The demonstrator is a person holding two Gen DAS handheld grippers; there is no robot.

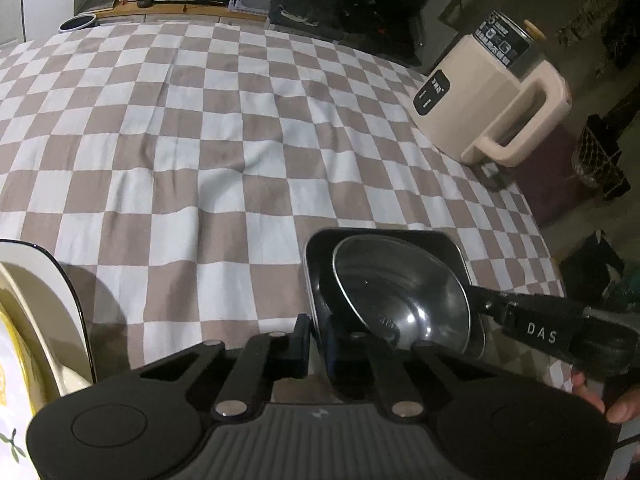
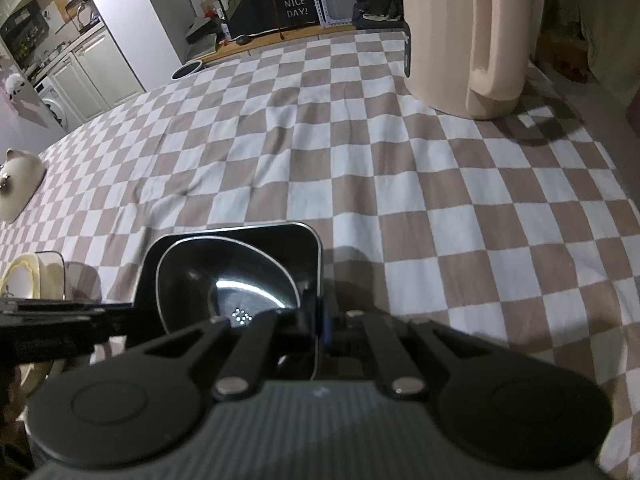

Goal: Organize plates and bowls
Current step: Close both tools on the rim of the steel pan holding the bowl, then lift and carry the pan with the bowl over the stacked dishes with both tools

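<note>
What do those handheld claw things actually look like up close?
Each claw, left and right, is matte black plastic: a grey ribbed centre panel, round housings at both sides, and slim black link bars joined by silver pins, ending in two flat black fingers. Seen from the left claw's camera, the right one carries white letters reading DAS. No cables or sleeves are visible.

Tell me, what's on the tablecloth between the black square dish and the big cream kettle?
Nothing. In both wrist views, only bare checkered tablecloth lies between the black square dish and the cream kettle.
</note>
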